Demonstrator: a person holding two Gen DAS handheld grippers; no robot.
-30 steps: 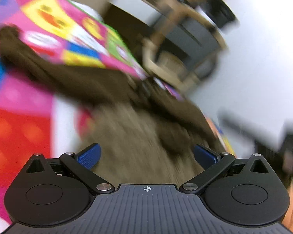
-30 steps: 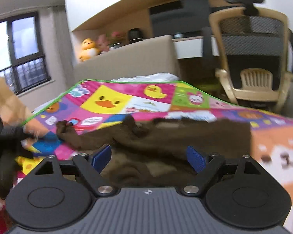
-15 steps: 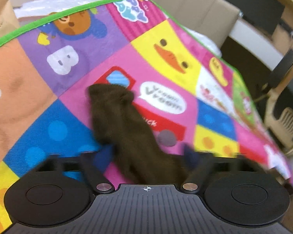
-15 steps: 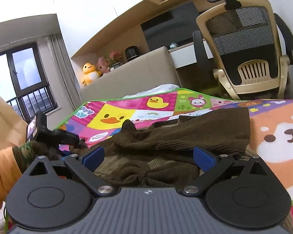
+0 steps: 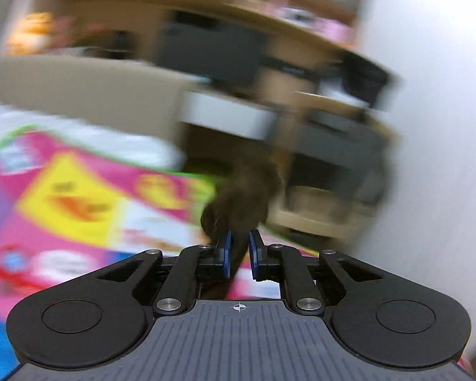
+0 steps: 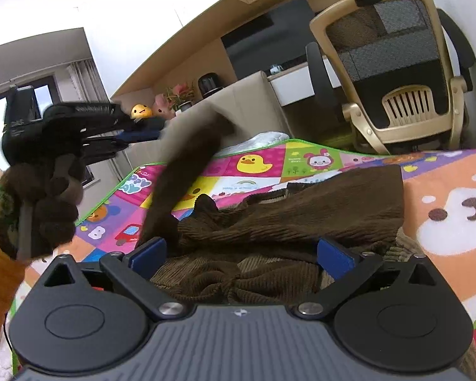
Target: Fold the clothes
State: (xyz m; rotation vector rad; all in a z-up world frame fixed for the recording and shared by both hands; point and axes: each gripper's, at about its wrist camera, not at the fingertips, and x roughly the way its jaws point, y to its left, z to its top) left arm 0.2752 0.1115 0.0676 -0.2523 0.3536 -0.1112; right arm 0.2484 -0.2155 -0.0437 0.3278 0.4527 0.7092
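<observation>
Brown corduroy garment (image 6: pixel 301 222) spread on colourful cartoon-patterned play mat (image 6: pixel 444 209), just beyond right gripper (image 6: pixel 241 255). One sleeve (image 6: pixel 181 171) raised at left, clamped in left gripper (image 5: pixel 238 250). Beige mesh office chair (image 6: pixel 396 73) far right, behind mat.

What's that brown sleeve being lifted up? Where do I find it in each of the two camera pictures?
Left wrist view: the brown sleeve is at centre, its end pinched between the shut left gripper and blurred.
Right wrist view: the sleeve rises left of centre from the brown garment up to the left gripper.
Shared landmark: the yellow duck square on the play mat.
</observation>
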